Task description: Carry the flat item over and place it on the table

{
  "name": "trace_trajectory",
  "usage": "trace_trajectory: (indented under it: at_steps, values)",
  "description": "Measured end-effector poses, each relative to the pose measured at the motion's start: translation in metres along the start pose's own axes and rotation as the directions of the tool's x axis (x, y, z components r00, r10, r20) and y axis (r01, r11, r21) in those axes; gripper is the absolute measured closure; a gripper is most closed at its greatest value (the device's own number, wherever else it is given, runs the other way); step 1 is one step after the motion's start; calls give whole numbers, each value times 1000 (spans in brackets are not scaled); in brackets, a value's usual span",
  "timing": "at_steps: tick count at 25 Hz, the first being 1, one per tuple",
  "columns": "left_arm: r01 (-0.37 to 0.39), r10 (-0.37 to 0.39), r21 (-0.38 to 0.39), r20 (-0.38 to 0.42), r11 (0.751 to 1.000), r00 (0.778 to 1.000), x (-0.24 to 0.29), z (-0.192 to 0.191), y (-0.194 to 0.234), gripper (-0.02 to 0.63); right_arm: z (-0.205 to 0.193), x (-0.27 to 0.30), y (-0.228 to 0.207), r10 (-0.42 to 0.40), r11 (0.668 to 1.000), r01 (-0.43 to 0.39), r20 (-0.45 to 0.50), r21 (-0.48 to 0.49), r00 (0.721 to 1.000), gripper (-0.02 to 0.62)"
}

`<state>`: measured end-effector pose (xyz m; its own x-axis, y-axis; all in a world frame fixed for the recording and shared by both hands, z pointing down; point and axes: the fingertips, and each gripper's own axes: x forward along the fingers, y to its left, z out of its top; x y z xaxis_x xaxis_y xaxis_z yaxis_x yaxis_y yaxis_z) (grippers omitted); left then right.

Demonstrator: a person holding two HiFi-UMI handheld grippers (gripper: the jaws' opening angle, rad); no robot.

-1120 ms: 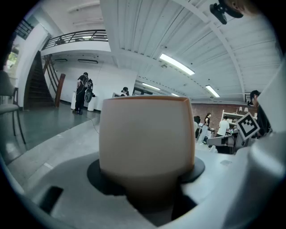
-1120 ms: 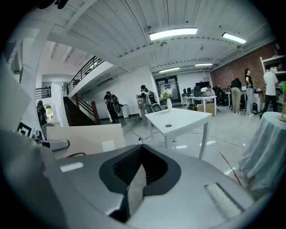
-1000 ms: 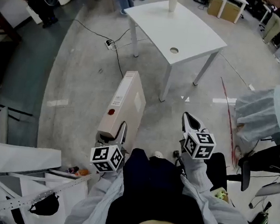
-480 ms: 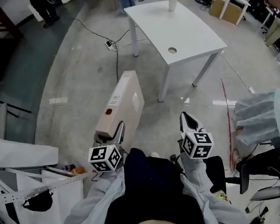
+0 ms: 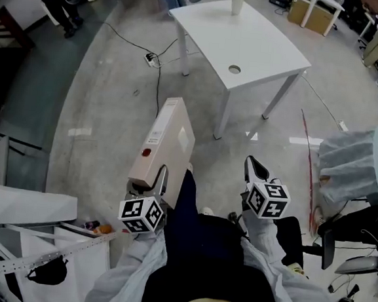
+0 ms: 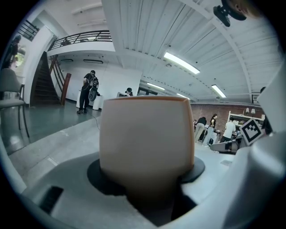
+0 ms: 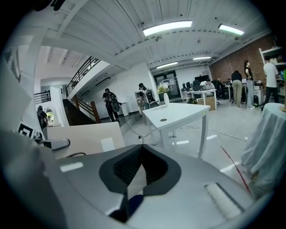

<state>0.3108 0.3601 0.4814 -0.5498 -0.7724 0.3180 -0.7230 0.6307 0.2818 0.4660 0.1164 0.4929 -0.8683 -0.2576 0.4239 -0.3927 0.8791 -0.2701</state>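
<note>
At centre-left, the left claw clamps the near end of the box, which juts toward the worktop at upper centre; the right claw is closed and empty.

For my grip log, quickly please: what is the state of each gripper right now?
Left gripper: closed on the flat beige box.
Right gripper: closed, holding nothing.
</note>
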Motion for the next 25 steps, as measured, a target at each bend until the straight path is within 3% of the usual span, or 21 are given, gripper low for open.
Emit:
trace_trajectory:
  at_steps: [6,17,25]
  values:
    - [9,-9,-16,6,1000,1000,50,21,19,325,24,47,0,-1,1000,1,-5,-18,1000,583]
    - [58,-58,-5,39,998,998,176,108,69,325,115,171,16,12,999,-11,36,-41,999,583]
    - [73,-73,-8,51,997,996,241,146,112,325,153,257,20,4,999,-2,50,-39,999,583]
